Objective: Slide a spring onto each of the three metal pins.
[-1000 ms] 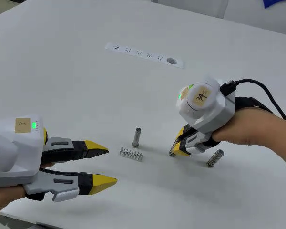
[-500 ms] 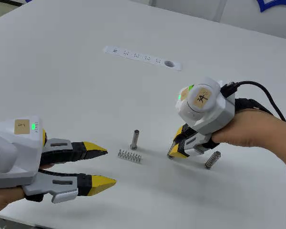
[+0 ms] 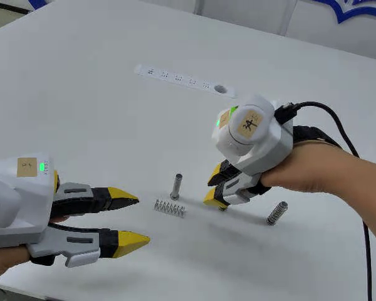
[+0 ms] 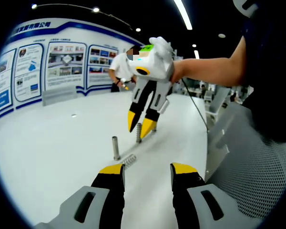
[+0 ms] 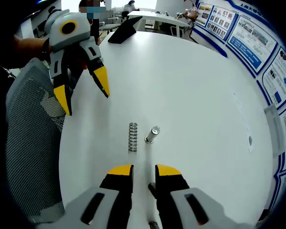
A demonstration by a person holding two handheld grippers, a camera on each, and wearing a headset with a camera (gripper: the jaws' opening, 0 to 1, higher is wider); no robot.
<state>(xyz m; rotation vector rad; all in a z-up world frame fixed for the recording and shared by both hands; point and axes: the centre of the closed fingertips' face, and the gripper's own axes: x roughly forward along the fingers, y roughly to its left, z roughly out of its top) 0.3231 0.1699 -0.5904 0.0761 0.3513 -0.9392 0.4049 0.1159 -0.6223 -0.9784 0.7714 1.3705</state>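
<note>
Jaws stand apart on left gripper (image 3: 143, 219) and right gripper (image 3: 210, 191), so we should pinch the loose spring (image 3: 170, 207) lightly mid-length and square it over the bare pin (image 3: 176, 186).

Upright bare pin (image 3: 177, 186) beside lying spring (image 3: 170, 207)

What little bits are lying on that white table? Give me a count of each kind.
Springs: 3 (flat spring, upright spring, leaning spring)
Bare metal pin: 1
White strip with holes: 1
Total: 5
</note>
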